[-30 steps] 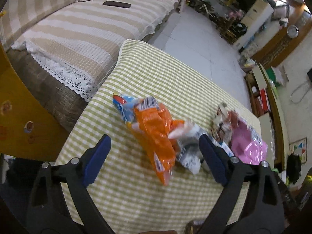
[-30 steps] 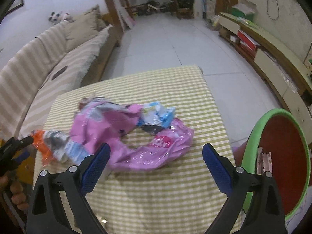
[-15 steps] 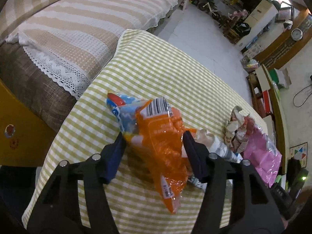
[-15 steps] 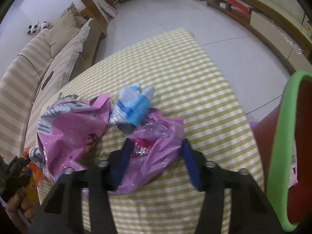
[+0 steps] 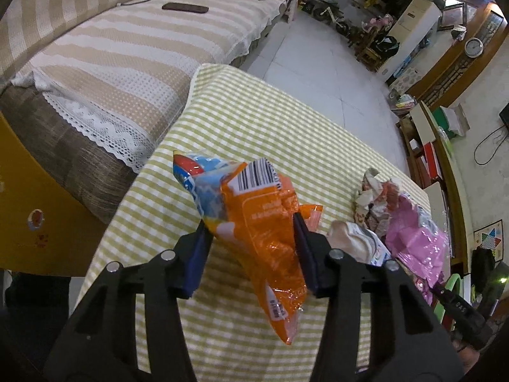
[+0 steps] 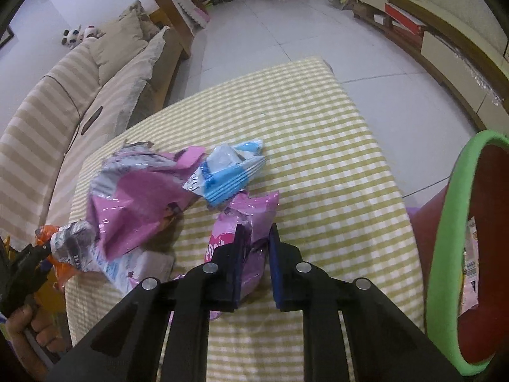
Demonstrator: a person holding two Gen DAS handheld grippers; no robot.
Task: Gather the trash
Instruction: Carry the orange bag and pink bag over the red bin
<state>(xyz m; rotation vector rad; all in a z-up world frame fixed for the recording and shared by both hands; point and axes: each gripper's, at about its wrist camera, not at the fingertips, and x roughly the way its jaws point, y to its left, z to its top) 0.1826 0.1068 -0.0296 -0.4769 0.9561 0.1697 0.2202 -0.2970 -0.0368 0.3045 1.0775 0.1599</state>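
A table (image 5: 261, 121) covered in a green-and-white checked cloth is standing on a pale tiled floor (image 6: 286, 31). Just beside it, a sofa (image 5: 105, 63) draped in a beige striped cover with a lace edge is running along the wall, with cushions (image 6: 121, 44) leaning at its back and a soft toy (image 6: 79, 35) sitting at the far end. A dark flat device (image 5: 185, 8) is lying on the seat. A low wooden cabinet (image 6: 445, 41) is lining the opposite wall, a round clock (image 5: 473, 46) resting on its top. A tall white appliance (image 5: 410, 31) is standing far off, and a bright ceiling light is glaring from the upper corner.
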